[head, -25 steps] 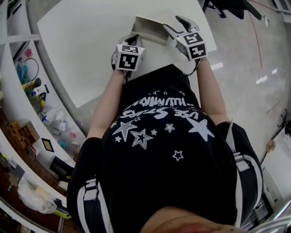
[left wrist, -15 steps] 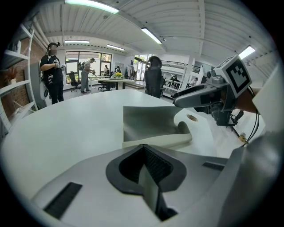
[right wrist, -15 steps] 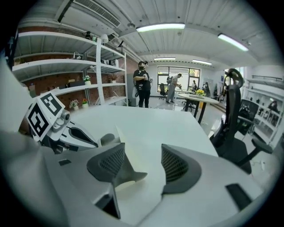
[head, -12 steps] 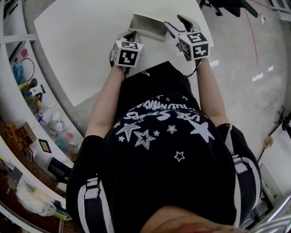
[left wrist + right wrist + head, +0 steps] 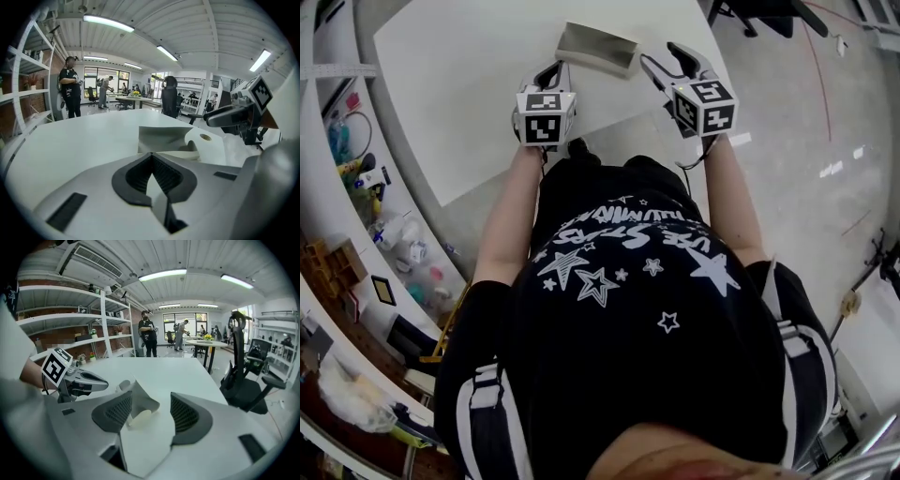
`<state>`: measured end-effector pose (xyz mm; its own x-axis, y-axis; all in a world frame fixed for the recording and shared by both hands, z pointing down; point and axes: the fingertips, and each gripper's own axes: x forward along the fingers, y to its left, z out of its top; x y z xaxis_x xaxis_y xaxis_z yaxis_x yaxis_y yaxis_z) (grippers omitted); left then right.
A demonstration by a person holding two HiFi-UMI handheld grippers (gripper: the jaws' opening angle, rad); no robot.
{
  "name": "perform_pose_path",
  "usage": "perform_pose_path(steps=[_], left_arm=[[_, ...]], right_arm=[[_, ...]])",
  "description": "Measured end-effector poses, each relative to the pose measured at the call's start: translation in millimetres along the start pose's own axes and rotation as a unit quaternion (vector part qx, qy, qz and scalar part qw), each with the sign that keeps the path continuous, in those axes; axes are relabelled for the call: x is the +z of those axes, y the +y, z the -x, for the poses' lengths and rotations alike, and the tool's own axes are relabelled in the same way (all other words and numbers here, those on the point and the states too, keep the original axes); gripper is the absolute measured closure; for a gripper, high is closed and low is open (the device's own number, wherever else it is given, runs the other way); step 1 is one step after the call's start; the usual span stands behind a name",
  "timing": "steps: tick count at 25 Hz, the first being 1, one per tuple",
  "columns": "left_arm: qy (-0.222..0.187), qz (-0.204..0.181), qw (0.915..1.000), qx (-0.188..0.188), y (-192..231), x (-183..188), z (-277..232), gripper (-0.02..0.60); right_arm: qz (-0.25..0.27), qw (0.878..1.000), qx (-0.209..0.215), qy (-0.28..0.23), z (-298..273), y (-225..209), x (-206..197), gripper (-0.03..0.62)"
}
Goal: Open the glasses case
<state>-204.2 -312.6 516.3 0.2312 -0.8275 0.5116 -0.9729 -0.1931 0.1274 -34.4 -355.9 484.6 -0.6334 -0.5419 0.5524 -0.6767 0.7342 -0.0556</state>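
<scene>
Case (image 5: 598, 49) sits loose on the table (image 5: 459, 84), just past both claws. Your left claw (image 5: 554, 70) is pinched closed on nothing. The right claw (image 5: 667, 58) is spread wide with the case's end right by its pads, not gripped. Nothing's pinning it, so I'd guess a nudge on the flap just skates it away or flops it shut.

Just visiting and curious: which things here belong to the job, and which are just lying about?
In the job: glasses case, left gripper, right gripper, white table under the case.
Lying about: office chair, shelf clutter.
</scene>
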Motion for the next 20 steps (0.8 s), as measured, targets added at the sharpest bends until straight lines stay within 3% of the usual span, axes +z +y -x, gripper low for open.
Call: perform_pose_path(steps=[14, 20], left_arm=[[-0.062, 0.037, 0.9954, 0.063, -65.7, 14.0, 70.5, 0.569], [-0.087, 0.05, 0.9906, 0.093, -95.0, 9.4, 98.8, 0.569]], right_arm=[[-0.001, 0.996, 0.087, -0.026, 64.8, 10.2, -32.7, 0.327], [0.007, 0.992, 0.121, -0.032, 88.8, 17.5, -50.6, 0.382]])
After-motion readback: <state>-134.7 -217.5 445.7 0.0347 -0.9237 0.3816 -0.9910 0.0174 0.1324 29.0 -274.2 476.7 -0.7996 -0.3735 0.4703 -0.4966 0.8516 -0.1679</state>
